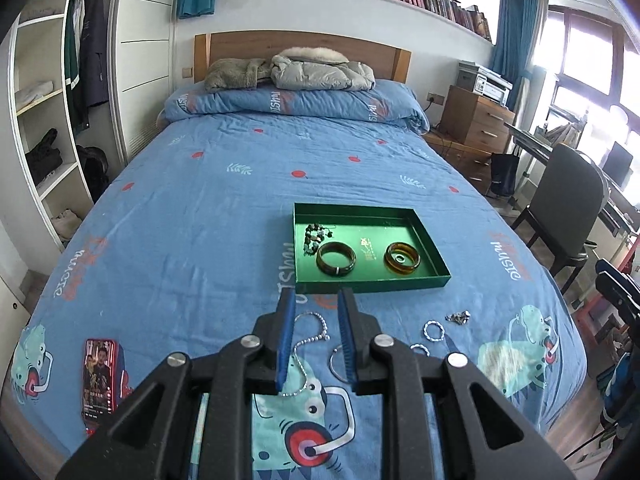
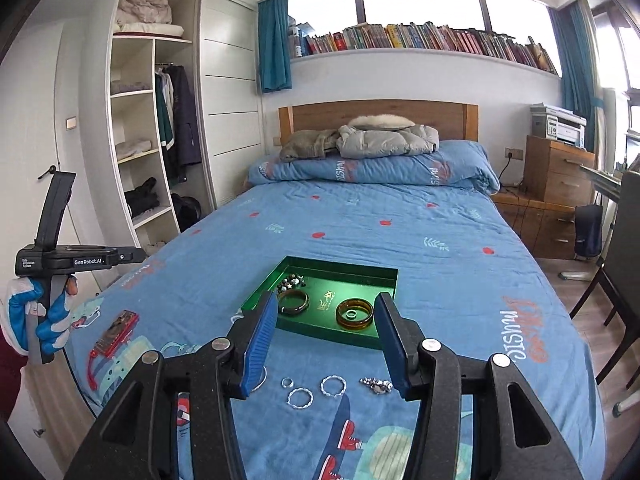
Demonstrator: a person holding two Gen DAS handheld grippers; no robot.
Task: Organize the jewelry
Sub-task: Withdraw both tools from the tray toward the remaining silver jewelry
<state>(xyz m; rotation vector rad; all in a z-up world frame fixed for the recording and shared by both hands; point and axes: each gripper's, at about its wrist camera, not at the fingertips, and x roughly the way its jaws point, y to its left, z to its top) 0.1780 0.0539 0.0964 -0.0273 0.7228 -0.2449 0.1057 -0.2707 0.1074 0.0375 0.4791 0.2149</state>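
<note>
Your shallow green rectangular tray (image 1: 436, 256) sits mid-frame on the blue patterned bed (image 1: 200, 208), holding two bangles and beads; silver rings (image 2: 316, 390) lie loose below it. Both your left claw (image 1: 316, 336) and right claw (image 2: 324, 344) hang released, empty.

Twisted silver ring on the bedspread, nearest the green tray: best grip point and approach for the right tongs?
Come from straight above and pinch across one side of the band. The twisted silver ring lies flat on the bedspread, so there is no raised edge to take from the side. It sits apart from the silver charm cluster and another ring, so the near rim looks clearest. The right tongs are open and empty.
</note>
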